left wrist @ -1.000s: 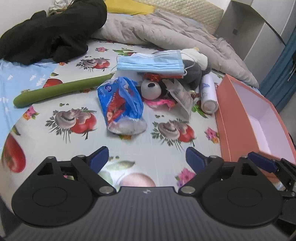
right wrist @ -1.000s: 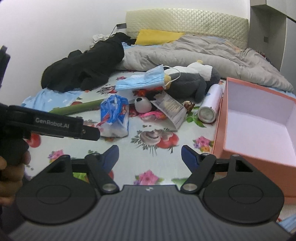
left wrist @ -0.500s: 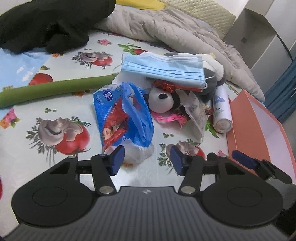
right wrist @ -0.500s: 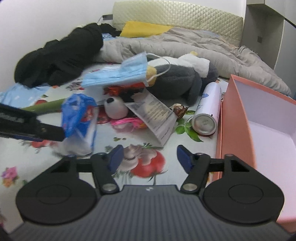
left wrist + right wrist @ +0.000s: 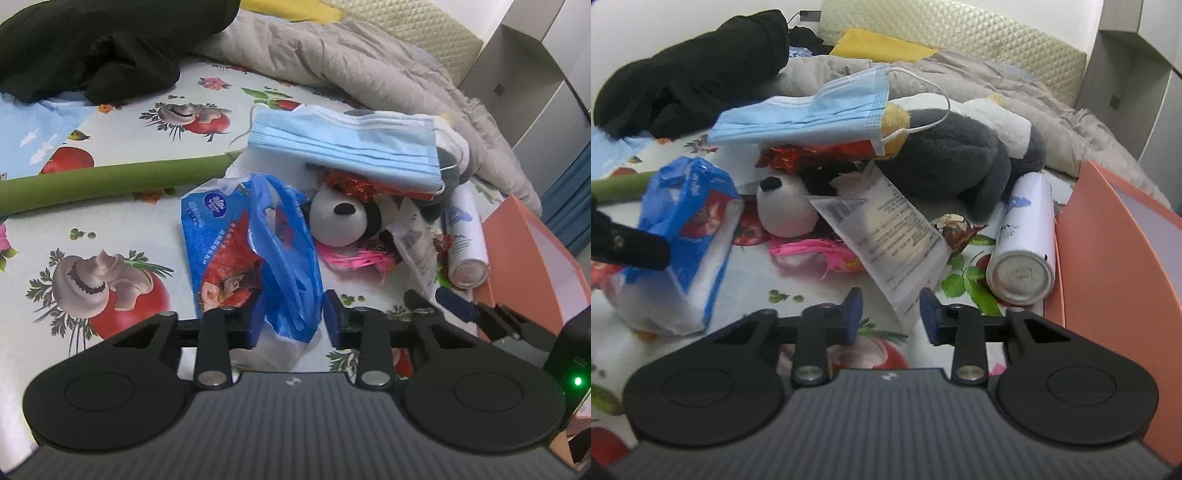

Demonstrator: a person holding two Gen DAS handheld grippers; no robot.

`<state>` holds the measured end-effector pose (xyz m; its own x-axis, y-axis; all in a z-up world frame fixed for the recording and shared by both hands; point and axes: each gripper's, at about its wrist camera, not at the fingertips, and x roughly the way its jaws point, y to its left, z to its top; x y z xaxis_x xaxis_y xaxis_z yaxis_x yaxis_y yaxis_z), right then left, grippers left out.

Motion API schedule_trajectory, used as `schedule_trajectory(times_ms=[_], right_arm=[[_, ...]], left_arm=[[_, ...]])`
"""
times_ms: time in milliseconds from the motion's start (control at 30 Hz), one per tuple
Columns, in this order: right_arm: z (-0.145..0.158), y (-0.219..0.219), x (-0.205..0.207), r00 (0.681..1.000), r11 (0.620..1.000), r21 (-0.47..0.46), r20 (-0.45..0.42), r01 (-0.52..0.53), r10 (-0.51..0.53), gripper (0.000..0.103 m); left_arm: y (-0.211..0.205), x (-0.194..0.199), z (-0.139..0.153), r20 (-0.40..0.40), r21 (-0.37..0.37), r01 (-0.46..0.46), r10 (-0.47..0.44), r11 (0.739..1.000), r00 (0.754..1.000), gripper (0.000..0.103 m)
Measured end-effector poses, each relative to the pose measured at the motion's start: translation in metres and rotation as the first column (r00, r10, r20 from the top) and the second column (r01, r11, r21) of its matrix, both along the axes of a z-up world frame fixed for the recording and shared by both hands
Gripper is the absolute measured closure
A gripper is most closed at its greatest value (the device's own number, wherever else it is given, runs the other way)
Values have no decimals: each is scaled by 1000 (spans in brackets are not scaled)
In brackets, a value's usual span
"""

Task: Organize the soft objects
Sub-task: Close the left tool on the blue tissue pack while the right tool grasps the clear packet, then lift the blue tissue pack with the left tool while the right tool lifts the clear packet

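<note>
Tissue pack (image 5: pixel 236 258) sits gripped in the closing left claw (image 5: pixel 288 325); right claw (image 5: pixel 890 317), closing, brackets a paper packet (image 5: pixel 886 229).

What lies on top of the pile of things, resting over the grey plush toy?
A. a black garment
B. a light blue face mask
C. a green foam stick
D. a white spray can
B: the light blue face mask is draped across the top of the pile, and one ear loop hangs over the grey plush toy, while the spray can, the stick and the garment lie elsewhere on the bed.
</note>
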<state>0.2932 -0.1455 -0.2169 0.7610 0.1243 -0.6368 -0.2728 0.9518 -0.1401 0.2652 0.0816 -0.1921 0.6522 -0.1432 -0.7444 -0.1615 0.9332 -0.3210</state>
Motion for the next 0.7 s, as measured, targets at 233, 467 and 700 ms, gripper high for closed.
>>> schedule_trajectory(times_ms=[233,467,700], right_arm=[[2,2,4,1000,999,-33,24,5,-4,91],[18,0,-14,999,999,-33,40,-15,16,97],[32,-3,-51,997,998,-57,61,-41,44,99]], left_arm=[[1,-4,3,11,-8,6,-6,1000,1000,88],[-3,-27,16,27,-22,22,-21,1000,999,89],[-14,-64,23,28,-13,59,-59,998,998,89]])
